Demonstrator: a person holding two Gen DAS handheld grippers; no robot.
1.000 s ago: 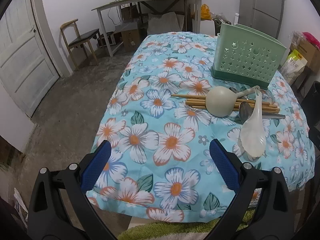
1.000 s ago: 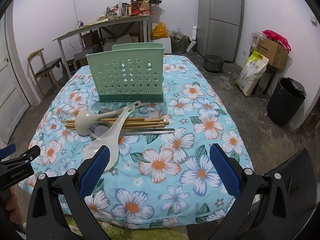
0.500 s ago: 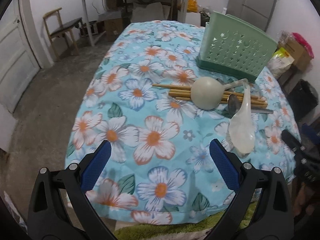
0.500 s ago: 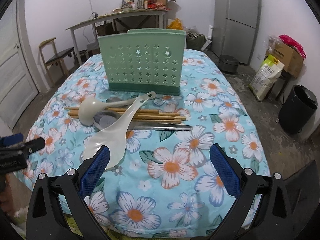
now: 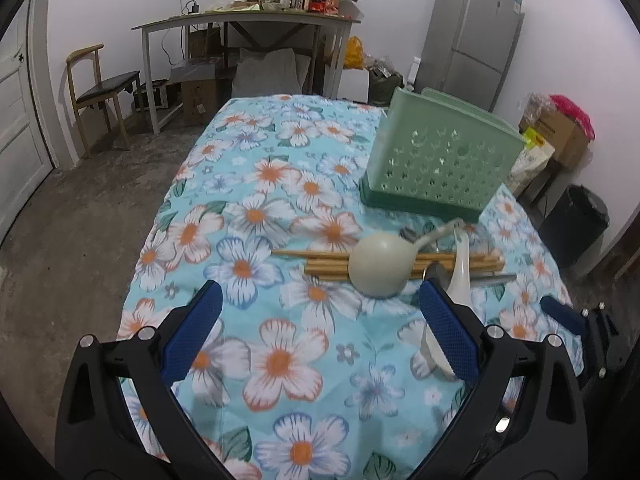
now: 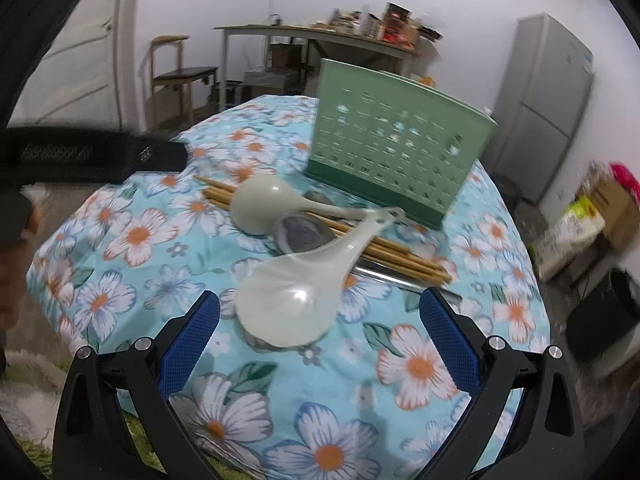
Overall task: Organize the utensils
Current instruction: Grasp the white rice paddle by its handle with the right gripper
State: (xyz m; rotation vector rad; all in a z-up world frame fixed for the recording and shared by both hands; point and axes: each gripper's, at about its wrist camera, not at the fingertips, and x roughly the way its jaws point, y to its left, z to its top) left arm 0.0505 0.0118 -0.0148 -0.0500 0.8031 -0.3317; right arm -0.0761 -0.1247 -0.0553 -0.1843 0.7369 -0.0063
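Nearing rice paddle (image 6: 296,300); fingers (image 6: 188,344) apart

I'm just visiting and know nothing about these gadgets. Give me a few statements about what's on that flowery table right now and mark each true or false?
1. The green holder stands upright on the floral tablecloth. True.
2. The white rice paddle is already inside the holder. False: it lies on the cloth, its handle across the chopsticks.
3. The right gripper has its jaws open and holds nothing. True.
4. The left gripper is clamped on the pale ladle. False: its jaws are open, and the ladle rests on the chopsticks.
5. A metal spoon lies in the pile. True.
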